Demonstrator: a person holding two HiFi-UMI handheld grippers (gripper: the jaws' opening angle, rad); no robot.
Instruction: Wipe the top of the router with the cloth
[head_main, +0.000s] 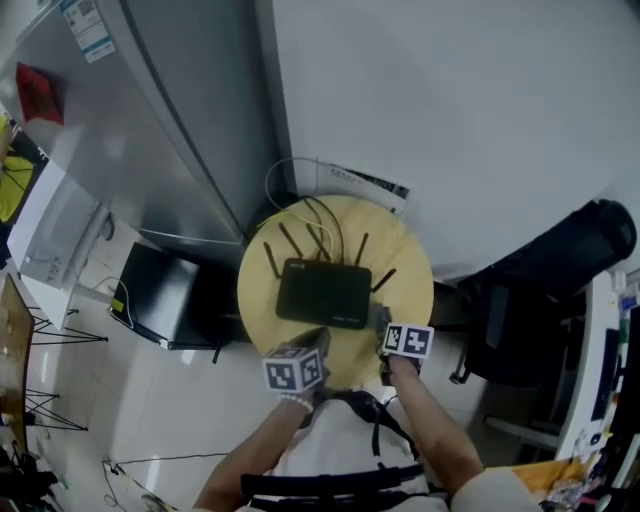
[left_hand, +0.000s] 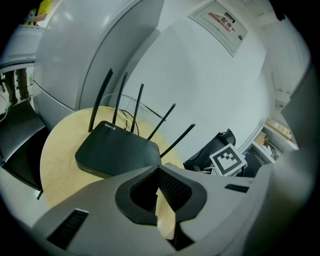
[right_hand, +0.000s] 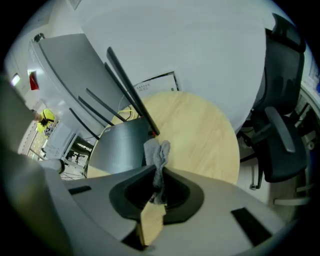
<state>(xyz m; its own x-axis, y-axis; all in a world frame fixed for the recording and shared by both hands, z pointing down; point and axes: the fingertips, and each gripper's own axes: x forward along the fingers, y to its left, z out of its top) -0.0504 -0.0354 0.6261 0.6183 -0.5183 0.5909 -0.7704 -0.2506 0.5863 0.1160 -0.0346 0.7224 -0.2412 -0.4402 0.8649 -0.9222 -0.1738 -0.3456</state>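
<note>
Grey left tool (head_main: 318, 341) and right tool (head_main: 382, 320) carry black-and-white marker cubes (head_main: 296, 372).

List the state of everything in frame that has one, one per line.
router: lying flat on round table
cloth: bunched, clamped between the right jaws
left hand-held gripper: shut, empty
right hand-held gripper: shut on cloth

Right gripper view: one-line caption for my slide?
Right gripper clamps a grey cloth near the black router on a round wooden table.
</note>
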